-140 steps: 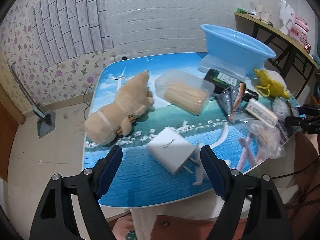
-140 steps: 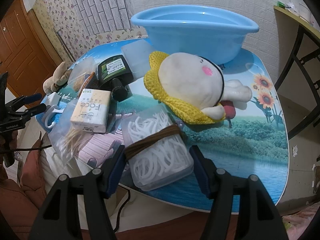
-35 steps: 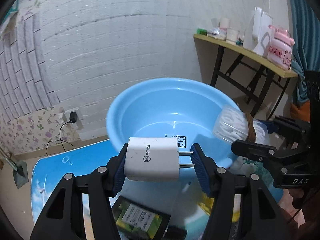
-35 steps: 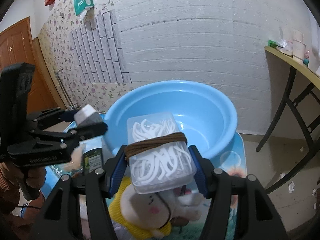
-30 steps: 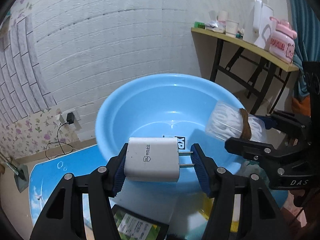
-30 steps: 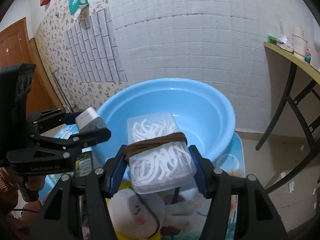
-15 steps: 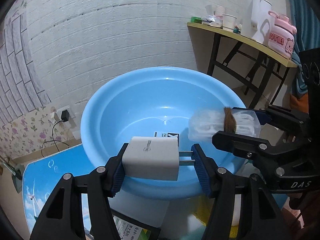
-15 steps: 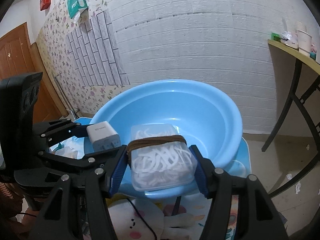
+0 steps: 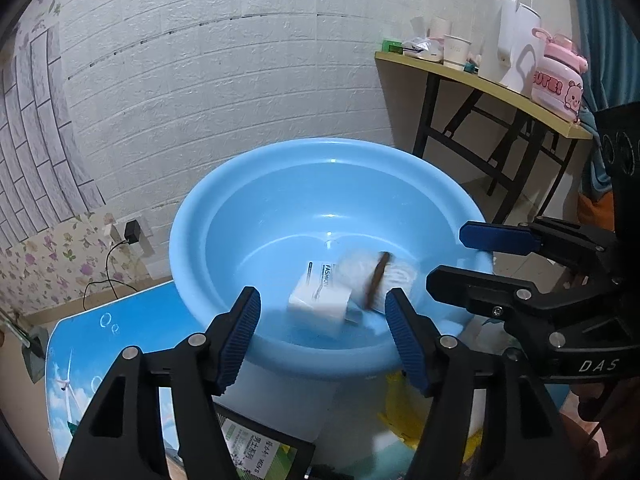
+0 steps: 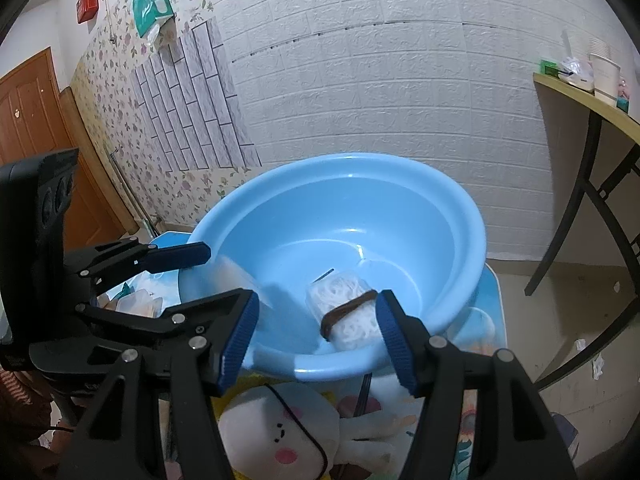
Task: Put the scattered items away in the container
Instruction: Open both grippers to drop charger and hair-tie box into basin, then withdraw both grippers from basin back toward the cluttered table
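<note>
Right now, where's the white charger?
Left wrist view: the white charger is inside the blue basin, at its near wall, beside the clear floss box.

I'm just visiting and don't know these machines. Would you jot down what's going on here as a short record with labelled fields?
Container: blue basin on the table
Inside basin: white charger and clear box of white loops with a brown band, both blurred as if in motion
Left gripper: fingers apart, holding nothing, at the basin's near rim
Right gripper: fingers apart, holding nothing, at the near rim
Still outside: white plush toy and green-labelled dark pack in front of the basin
</note>
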Action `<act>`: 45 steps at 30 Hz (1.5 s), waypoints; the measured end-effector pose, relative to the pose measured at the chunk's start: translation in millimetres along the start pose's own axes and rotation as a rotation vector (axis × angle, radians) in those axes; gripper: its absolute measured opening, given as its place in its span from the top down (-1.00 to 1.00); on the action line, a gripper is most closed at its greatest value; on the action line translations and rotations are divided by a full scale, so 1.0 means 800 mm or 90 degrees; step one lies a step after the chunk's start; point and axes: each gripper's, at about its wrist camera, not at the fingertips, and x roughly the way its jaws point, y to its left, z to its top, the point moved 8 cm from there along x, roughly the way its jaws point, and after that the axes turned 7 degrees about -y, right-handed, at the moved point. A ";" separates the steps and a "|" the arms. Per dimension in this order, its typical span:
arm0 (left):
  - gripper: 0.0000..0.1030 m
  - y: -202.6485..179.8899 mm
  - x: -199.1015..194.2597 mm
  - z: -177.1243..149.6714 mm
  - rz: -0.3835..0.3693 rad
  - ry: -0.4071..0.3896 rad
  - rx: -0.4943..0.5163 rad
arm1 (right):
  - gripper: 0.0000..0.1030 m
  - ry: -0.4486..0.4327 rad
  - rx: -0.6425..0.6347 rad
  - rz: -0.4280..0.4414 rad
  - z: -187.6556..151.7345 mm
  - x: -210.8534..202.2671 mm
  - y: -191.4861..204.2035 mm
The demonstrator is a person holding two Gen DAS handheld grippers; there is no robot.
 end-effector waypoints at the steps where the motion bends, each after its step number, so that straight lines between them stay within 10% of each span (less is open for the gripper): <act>1: -0.27 0.000 -0.002 -0.001 -0.001 -0.001 0.001 | -0.17 0.001 -0.001 -0.002 0.000 -0.001 0.001; 22: -0.28 0.054 -0.092 -0.073 0.061 -0.006 -0.074 | -0.17 0.009 0.016 -0.028 -0.028 -0.051 0.007; 45: -0.28 0.067 -0.179 -0.219 0.081 0.057 -0.109 | -0.17 0.134 -0.022 0.084 -0.125 -0.059 0.147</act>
